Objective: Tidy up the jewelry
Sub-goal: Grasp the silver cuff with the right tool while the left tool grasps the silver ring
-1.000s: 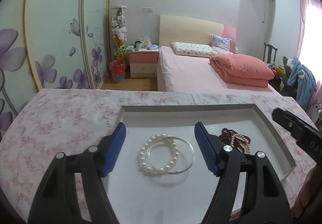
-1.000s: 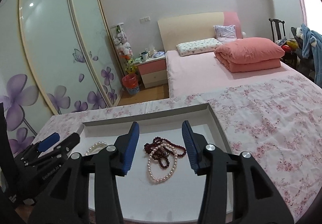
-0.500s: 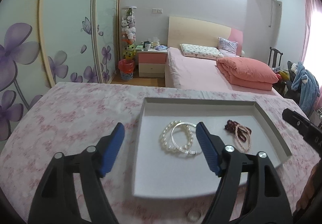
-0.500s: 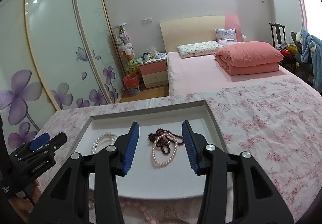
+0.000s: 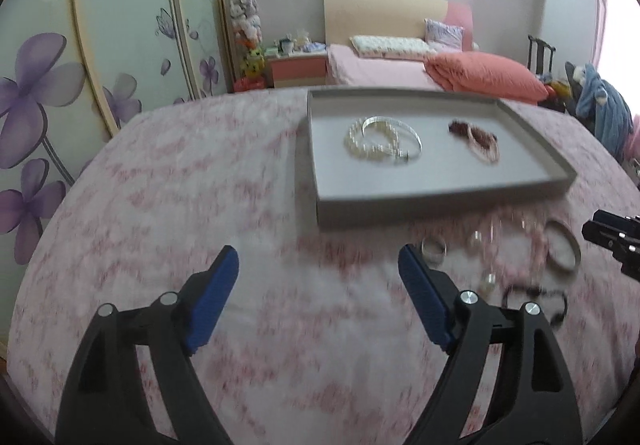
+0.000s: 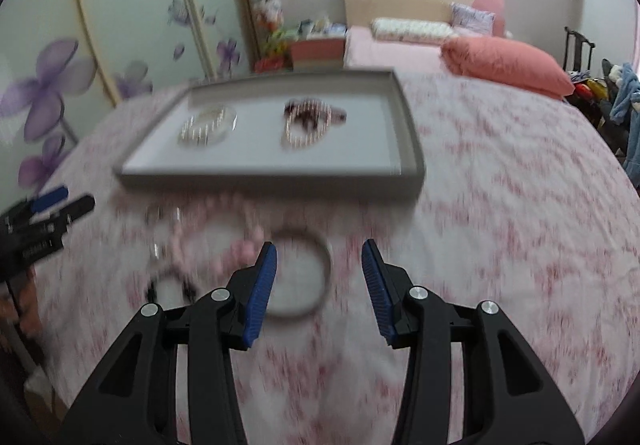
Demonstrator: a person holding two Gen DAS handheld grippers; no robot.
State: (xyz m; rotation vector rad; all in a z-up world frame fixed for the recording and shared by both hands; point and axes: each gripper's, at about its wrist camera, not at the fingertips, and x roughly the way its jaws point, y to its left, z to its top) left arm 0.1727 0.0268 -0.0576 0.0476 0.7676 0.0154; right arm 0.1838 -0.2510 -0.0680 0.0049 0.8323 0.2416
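Pink flowered cloth (image 5: 168,181) covers the table. One grey tray (image 5: 440,201) holds two heaps: pearl strand with bangle (image 5: 380,143), then dark beads (image 5: 476,137). Several loose rings and bracelets (image 5: 520,257) lie before it, blurred. Left gripper (image 5: 318,265) and right gripper (image 6: 318,255) have both just been spreading, empty.

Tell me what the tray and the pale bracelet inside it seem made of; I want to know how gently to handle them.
The tray looks like grey cardboard or thin board with a matte finish: flat, dull walls, no shine. The pale bracelet looks like a string of pearl-like beads, off-white and slightly glossy; real pearl or plastic cannot be told. A thin bangle lying with it looks like polished metal, judging by its bright glint.
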